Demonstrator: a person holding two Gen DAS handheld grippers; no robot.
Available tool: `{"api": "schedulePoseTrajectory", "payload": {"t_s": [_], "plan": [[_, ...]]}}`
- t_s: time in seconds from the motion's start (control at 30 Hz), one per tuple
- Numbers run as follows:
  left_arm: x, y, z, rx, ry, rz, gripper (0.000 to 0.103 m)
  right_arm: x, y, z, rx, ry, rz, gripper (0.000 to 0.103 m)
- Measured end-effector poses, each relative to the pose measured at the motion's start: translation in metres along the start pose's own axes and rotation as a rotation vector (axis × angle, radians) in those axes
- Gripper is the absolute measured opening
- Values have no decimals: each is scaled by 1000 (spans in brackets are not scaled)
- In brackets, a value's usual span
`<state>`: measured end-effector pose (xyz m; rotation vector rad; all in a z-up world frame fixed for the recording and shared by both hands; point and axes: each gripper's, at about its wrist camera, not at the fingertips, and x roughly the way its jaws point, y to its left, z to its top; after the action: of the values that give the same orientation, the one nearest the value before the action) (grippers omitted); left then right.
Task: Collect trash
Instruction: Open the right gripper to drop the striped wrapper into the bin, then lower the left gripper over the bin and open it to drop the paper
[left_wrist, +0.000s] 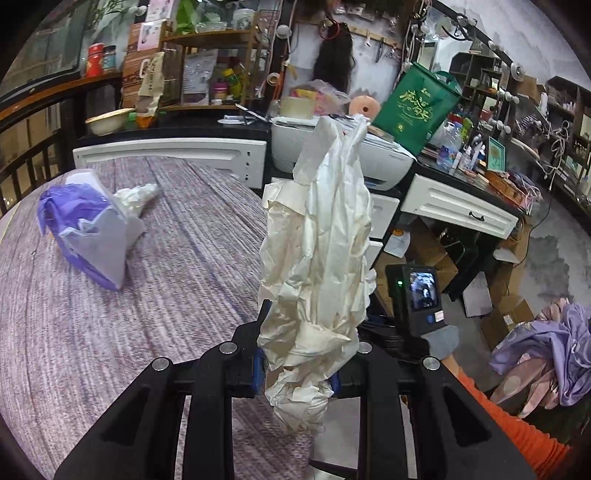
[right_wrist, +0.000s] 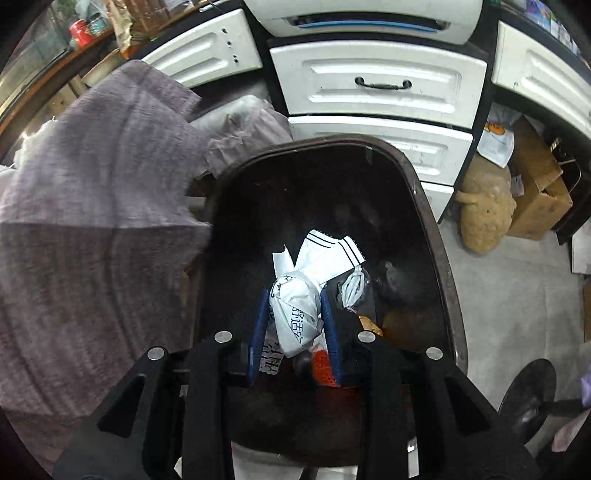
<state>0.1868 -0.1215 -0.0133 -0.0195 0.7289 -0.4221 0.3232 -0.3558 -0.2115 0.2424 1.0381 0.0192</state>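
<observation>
The left tool (left_wrist: 295, 373) is clamped on a long crumpled wad of cream paper (left_wrist: 317, 266), which stands up between its blue pads (left_wrist: 257, 373) and rises well above them, with a smaller knot of it hanging below the grip. Behind it, on the table (left_wrist: 177, 266) under a purple-grey woven cloth, lie two more pieces of trash — a torn white-and-purple plastic bag (left_wrist: 92, 229) and, just beside its far end, a small crumpled white paper ball (left_wrist: 136, 195).

The right tool (right_wrist: 295, 325) hangs over the open mouth of a dark brown trash bin (right_wrist: 439, 236), pointing down into it. A crumpled white wrapper with printed characters (right_wrist: 299, 306) sits between its two blue pads (right_wrist: 330, 325); the right pad touches it, but the left stands slightly clear, so the jaws are apart and not pressing. Inside the bin there are a small twisted clear-and-white wrapper (right_wrist: 352, 288) to the right of the tool, some orange scraps (right_wrist: 369, 325) and darker rubbish at the bottom that is too dim to name.
</observation>
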Motion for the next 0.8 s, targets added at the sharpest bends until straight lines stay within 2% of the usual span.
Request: {"api": "schedulePoseTrajectory", "payload": {"t_s": [0.03, 0.1, 0.17, 0.43, 0.8], "plan": [[2, -2, 1, 3, 4, -5, 25, 3, -2, 0, 3, 4, -6, 40], [7, -8, 0, 15, 15, -15, 25, 6, -5, -1, 10, 2, -20, 59], [12, -14, 0, 30, 23, -21, 25, 5, -7, -3, 14, -7, -22, 64], [34, -39, -2, 79, 72, -58, 25, -20, -17, -12, 31, -49, -36, 67], [90, -70, -11, 101, 199, -109, 25, -75, -70, -32, 151, -152, -116, 70]]}}
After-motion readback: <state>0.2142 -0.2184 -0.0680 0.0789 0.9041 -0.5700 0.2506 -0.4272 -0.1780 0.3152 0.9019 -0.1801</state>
